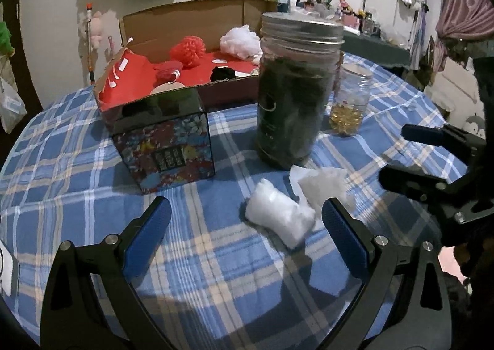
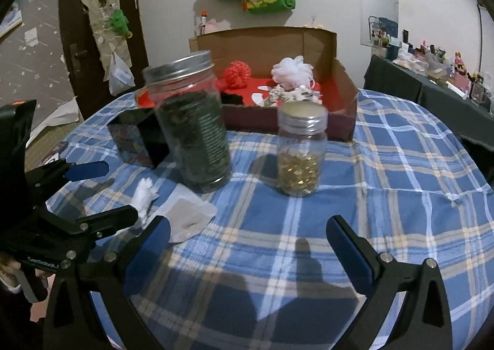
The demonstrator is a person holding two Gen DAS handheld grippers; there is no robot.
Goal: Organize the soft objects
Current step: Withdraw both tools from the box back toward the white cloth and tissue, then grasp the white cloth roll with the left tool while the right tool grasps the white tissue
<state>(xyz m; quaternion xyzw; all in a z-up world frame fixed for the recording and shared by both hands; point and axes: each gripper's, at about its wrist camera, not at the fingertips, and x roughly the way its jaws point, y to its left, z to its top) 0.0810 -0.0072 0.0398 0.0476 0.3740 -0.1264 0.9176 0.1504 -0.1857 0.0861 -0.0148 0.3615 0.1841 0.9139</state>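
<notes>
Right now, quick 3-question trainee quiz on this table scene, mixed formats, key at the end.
1. True or false: both tongs, left and right, are open and hold nothing.
2. Multiple choice: which soft item lies on the cloth nearest the left tongs? A) red pom-pom B) white cotton roll C) black sock
3. Fill in: the tall jar with the dark contents has its metal lid ____ (on/off).

Key:
1. True: the jaws of both stand apart with only tablecloth between them.
2. B: the white cotton roll lies in front of them, beside a flat white sheet.
3. On.
</notes>
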